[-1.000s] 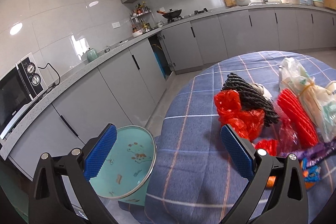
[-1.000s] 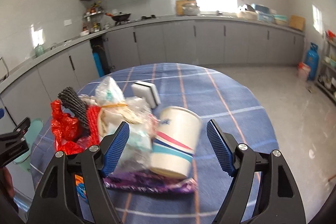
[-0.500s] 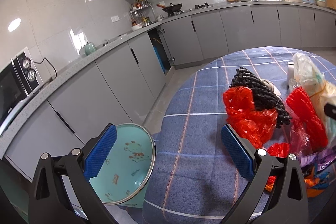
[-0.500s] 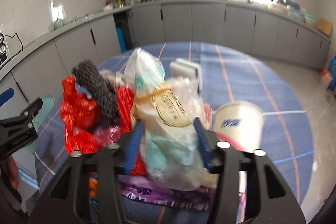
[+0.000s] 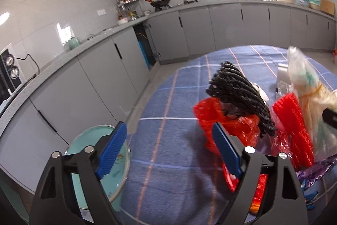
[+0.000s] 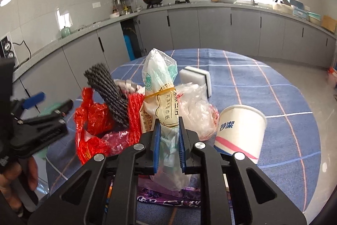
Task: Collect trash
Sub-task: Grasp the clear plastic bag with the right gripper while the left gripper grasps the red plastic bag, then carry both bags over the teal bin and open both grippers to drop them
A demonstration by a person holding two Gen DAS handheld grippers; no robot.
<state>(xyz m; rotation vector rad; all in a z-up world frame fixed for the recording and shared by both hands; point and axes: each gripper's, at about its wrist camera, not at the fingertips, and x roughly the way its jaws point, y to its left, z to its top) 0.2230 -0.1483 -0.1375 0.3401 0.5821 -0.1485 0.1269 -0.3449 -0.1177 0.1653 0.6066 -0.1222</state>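
Note:
A pile of trash lies on the round table with a blue checked cloth (image 6: 263,81). My right gripper (image 6: 169,136) is shut on a clear plastic bag (image 6: 162,85) tied with a rubber band. Beside it are a red plastic bag (image 6: 92,117), a black rope bundle (image 6: 109,90), red netting (image 6: 134,109), a tipped paper cup (image 6: 240,132) and a purple wrapper (image 6: 168,199). My left gripper (image 5: 168,151) is open and empty, just left of the red plastic bag (image 5: 227,125) and the black rope bundle (image 5: 238,90); it also shows in the right wrist view (image 6: 42,117).
A white sponge block (image 6: 195,77) sits behind the pile. A teal round stool (image 5: 94,168) stands left of the table. Grey kitchen cabinets (image 5: 118,69) and counter run along the walls behind.
My right gripper moved left from the paper cup and closed on the clear plastic bag. My left gripper swung right, closer to the red bag.

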